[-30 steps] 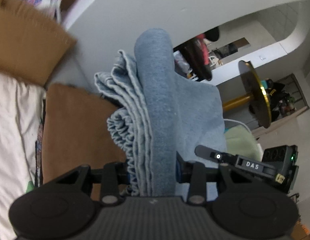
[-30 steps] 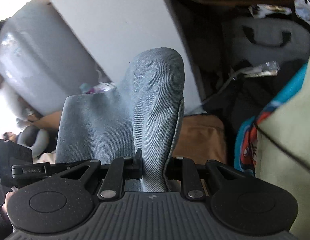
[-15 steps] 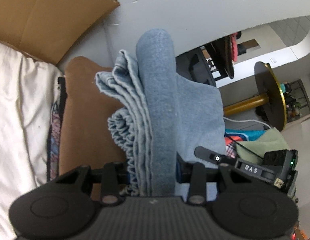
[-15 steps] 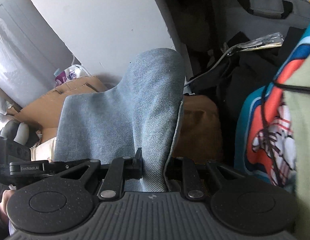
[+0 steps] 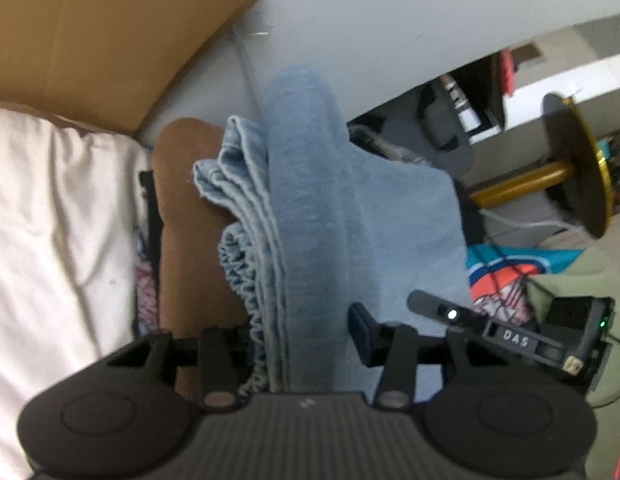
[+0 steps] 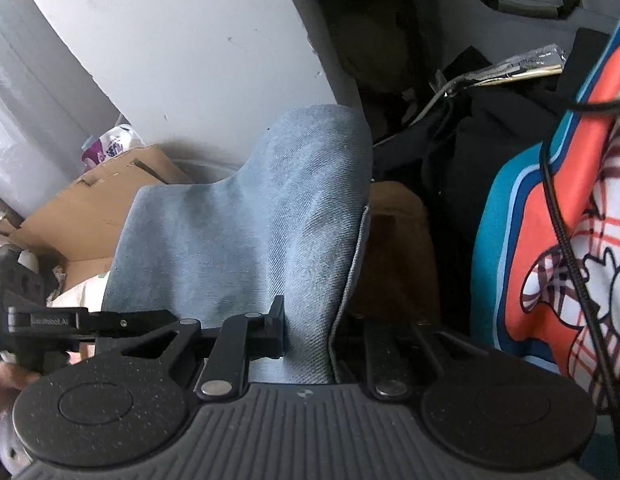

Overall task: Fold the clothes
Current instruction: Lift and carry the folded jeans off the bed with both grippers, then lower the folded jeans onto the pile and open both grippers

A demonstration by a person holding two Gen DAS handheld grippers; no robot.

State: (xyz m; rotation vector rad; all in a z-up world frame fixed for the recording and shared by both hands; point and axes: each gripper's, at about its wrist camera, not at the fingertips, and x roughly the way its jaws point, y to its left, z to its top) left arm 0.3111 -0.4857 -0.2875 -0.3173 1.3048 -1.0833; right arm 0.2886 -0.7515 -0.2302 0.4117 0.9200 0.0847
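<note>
- Now we hold the folded denim garment (image 5: pixel 310 208) between both grippers, above the brown cushion (image 5: pixel 189 232) and beside the white bedding (image 5: pixel 49 220) on the left.
- Our right gripper (image 6: pixel 310 336) pinches its fold firmly; we should keep that until the cloth rests.
- Our left gripper (image 5: pixel 305 340) is opening around the bunched layers, so we should let go evenly.
</note>
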